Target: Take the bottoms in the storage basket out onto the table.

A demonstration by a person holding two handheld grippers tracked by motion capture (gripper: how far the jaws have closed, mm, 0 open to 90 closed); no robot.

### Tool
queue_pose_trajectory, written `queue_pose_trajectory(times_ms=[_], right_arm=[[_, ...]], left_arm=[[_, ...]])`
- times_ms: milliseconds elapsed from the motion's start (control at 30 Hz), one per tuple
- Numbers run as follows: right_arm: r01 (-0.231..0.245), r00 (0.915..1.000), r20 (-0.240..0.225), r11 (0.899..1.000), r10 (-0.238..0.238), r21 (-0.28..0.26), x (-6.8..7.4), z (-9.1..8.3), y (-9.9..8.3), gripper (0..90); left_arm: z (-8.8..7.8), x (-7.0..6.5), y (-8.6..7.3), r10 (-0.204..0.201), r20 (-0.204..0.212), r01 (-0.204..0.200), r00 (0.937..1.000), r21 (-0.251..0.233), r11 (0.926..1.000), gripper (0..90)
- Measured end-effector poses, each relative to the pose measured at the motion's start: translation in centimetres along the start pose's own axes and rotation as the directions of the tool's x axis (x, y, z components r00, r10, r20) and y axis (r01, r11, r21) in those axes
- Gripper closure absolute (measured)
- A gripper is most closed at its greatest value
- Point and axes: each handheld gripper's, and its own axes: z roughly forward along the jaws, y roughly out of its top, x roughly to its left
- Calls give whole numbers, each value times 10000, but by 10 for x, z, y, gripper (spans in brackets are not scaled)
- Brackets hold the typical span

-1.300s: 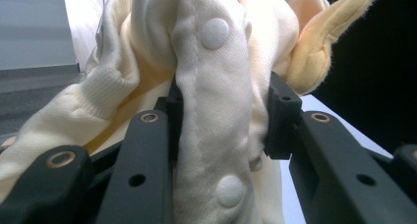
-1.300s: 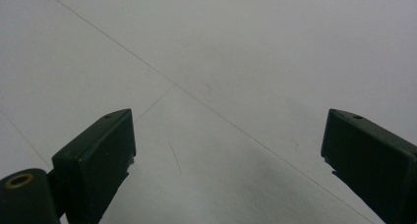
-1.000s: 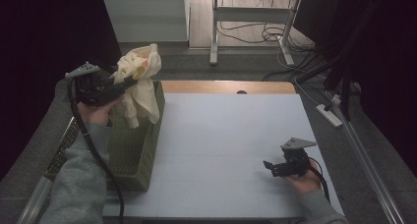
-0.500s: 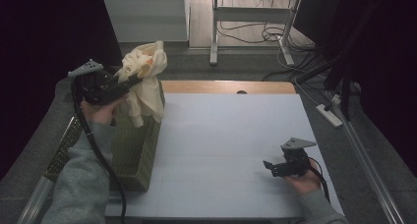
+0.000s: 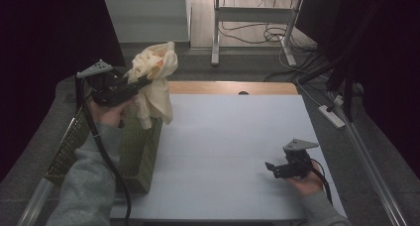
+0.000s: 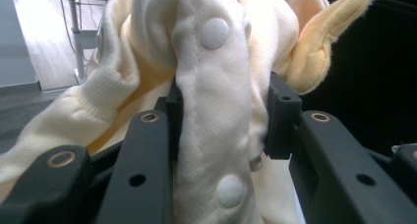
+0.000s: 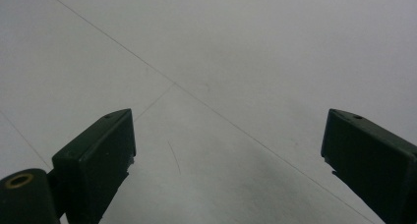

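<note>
Left tongs (image 5: 144, 81) clamped on cream garment (image 5: 157, 84), lifted higher, nearly clear of green basket (image 5: 141, 154). Right tongs (image 5: 271, 166) spread, idle on bench (image 5: 223, 137).

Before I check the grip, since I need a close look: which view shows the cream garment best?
The left gripper view: the cream garment shows its snaps, pinched between the left gripper jaws. The high view shows it small, hanging above the basket. The right gripper view faces the table.
</note>
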Motion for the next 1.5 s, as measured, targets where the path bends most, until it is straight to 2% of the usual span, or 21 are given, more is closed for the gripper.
queue_pose_trajectory(times_ms=[700,1500], right_arm=[[2,10000,12,10000,-2,-17,0,0,0,66],[-63,10000,64,9999,63,-95,-1,-2,0,66]], left_arm=[[28,-28,0,150,841,-157,9963,76,9998,630],[52,-55,-4,310,1643,-374,9859,357,9987,630]])
